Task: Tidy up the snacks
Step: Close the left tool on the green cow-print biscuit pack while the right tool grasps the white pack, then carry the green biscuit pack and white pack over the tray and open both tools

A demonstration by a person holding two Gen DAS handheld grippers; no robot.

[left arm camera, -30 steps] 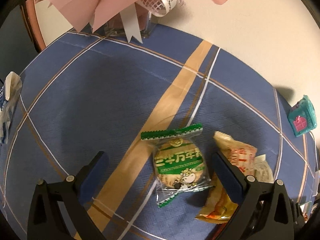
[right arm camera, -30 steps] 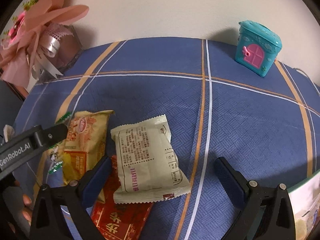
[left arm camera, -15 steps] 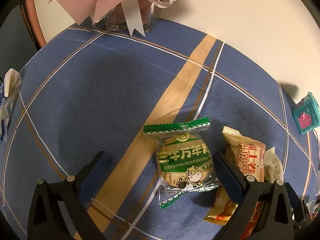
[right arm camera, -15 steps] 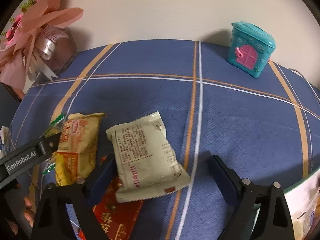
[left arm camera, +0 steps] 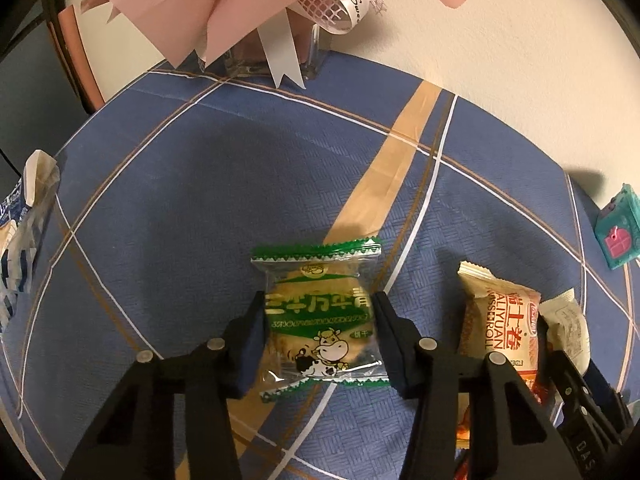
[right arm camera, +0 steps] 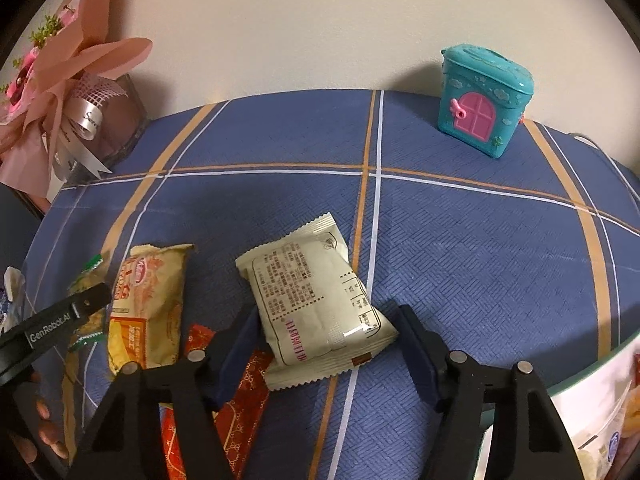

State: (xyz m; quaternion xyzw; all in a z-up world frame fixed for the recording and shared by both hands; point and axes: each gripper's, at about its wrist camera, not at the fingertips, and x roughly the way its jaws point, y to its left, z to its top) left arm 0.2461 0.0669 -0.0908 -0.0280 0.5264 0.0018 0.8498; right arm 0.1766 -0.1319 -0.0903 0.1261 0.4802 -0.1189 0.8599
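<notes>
A green biscuit packet with a cow on it [left arm camera: 320, 316] lies on the blue checked tablecloth [left arm camera: 160, 208]. My left gripper [left arm camera: 319, 320] has closed on the packet's two sides. To its right lie an orange egg-roll packet [left arm camera: 500, 328] and a cream packet [left arm camera: 570, 328]. In the right wrist view the cream packet [right arm camera: 316, 300] lies print side up between the fingers of my right gripper [right arm camera: 326, 336], whose jaws are partly closed around it with a gap on the right side. A red packet [right arm camera: 236, 392] lies under the cream packet. The egg-roll packet [right arm camera: 148, 304] lies to the left.
A pink bouquet [left arm camera: 224, 8] in a clear box stands at the far left corner. A teal toy house [right arm camera: 482, 100] stands at the back by the wall. A white tub [right arm camera: 592, 412] sits at the right front edge. A blue-white wrapper [left arm camera: 20, 240] lies at the left edge.
My left gripper has closed from wide open onto the green biscuit packet. My right gripper has moved forward around the cream packet and narrowed its jaws.
</notes>
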